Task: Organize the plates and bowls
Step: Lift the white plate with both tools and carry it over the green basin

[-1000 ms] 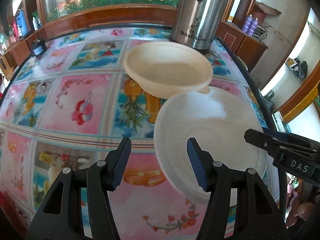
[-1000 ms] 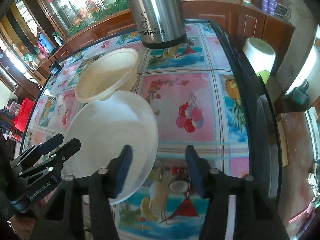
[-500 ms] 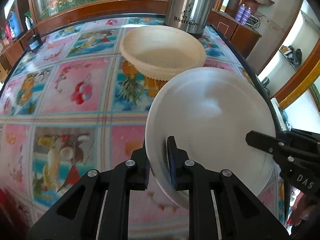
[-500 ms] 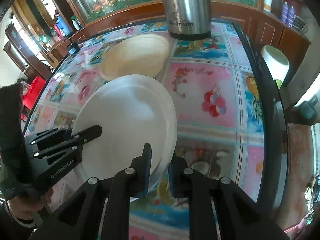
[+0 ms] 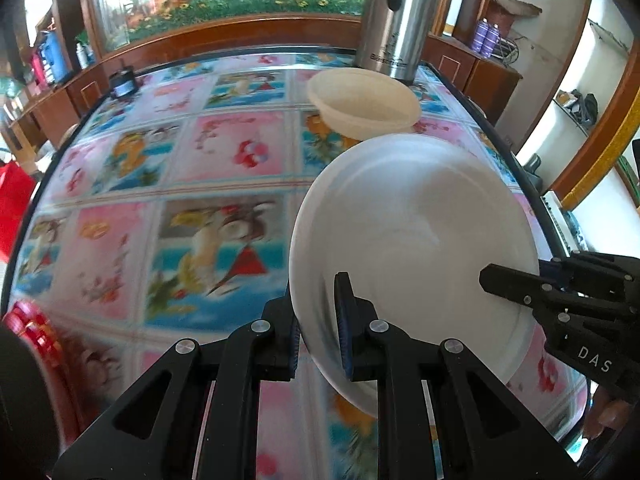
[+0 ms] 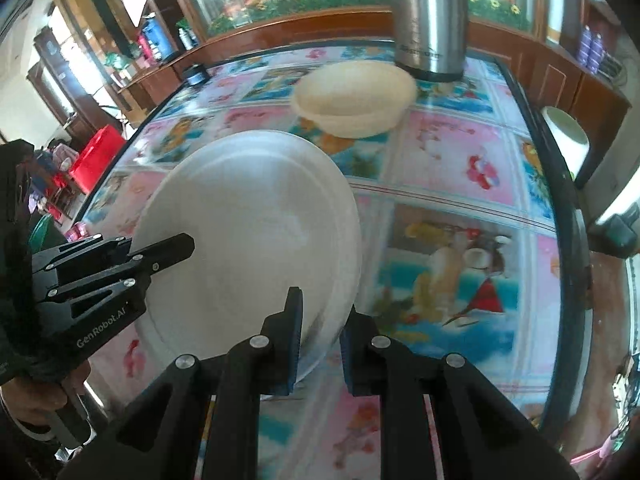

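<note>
**White plate held between two grippers above the table**

The left gripper [image 5: 318, 320] is clamping the near-left rim of the white plate [image 5: 416, 236], and the right gripper [image 6: 320, 332] is pinching the opposite rim, so the plate is hanging tilted over the patterned tablecloth [image 5: 160, 184]. Nothing is lying on it. Beyond it, the cream bowl [image 5: 364, 102] is sitting on the table just in front of the steel thermos jug [image 5: 396, 20]; what the bowl contains cannot be told.
</note>
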`<state>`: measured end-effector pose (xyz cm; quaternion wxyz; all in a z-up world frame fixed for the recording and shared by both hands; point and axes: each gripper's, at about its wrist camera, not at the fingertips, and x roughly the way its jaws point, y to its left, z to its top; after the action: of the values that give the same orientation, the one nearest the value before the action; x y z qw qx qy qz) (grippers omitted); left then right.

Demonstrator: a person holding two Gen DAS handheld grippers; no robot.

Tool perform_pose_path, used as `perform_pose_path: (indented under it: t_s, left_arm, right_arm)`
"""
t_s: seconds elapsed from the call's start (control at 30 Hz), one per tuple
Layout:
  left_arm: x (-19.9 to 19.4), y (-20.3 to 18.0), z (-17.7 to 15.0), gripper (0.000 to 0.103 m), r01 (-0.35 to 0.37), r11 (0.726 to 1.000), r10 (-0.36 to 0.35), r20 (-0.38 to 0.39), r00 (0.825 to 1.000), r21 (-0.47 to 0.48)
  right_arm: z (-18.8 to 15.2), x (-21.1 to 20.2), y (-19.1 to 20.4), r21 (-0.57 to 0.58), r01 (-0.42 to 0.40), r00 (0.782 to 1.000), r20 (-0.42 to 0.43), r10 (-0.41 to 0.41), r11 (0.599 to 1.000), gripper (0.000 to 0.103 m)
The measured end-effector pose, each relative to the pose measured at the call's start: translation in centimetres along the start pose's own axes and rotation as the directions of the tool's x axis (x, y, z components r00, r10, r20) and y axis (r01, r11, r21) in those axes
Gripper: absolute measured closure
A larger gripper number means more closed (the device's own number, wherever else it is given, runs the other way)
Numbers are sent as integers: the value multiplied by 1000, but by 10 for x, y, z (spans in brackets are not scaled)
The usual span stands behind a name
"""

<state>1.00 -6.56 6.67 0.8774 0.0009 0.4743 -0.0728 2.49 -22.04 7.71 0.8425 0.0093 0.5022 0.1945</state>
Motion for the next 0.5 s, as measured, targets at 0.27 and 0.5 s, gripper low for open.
perform_pose_path:
  t_s: [0.27, 0.5]
  left_arm:
    - [-36, 49, -23, 88, -19, 998, 20, 14, 1000, -63]
    - [-69, 94, -34, 88, -39, 992, 43, 35, 998, -122]
  right_arm:
    - [1, -6, 56, -88, -22, 1000, 13, 23, 996, 85]
    - [12, -11, 111, -202, -48, 998, 20, 54, 978, 85]
